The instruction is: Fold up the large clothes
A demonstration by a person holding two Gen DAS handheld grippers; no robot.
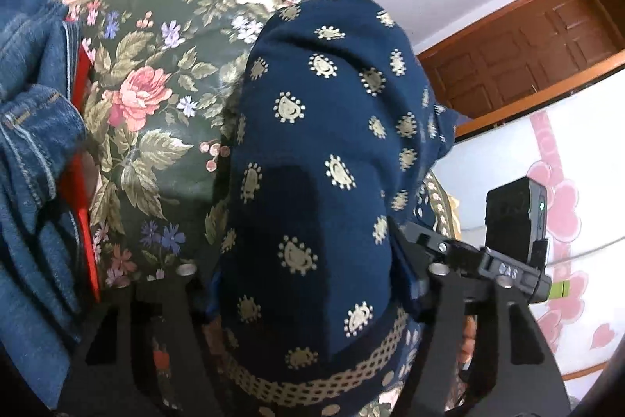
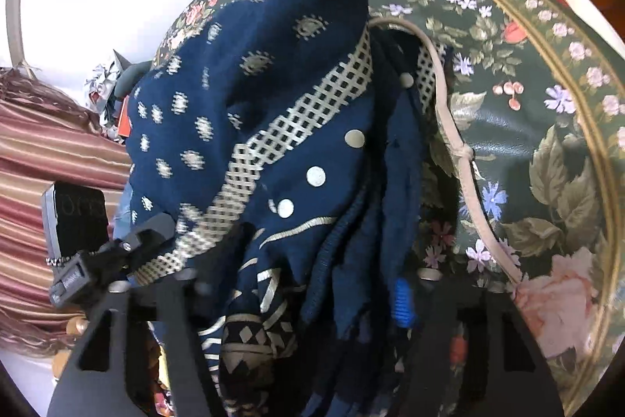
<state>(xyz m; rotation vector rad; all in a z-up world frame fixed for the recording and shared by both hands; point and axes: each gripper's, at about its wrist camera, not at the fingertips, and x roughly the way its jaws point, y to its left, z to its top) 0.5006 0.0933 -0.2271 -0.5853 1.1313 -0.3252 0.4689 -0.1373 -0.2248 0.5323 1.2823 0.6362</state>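
A navy garment [image 1: 320, 143] printed with small gold motifs and a gold lattice border rises in a bunched heap from a dark floral cover [image 1: 156, 104]. My left gripper [image 1: 304, 284] is shut on its near end, and cloth fills the whole gap between the black fingers [image 1: 164, 319]. In the right wrist view the same garment [image 2: 254, 104] shows its lattice band and pale dots. My right gripper [image 2: 308, 284] is shut on a thick gathered fold of it. A blue pad [image 2: 402, 299] presses against the cloth. The garment's far side is hidden.
Folded denim [image 1: 31, 163] and a red flat item [image 1: 82, 85] lie at the left of the floral cover [image 2: 527, 143]. A beige cord [image 2: 457, 143] trails beside the garment. Striped pink fabric [image 2: 50, 151] hangs left, and a wooden door [image 1: 527, 53] stands beyond.
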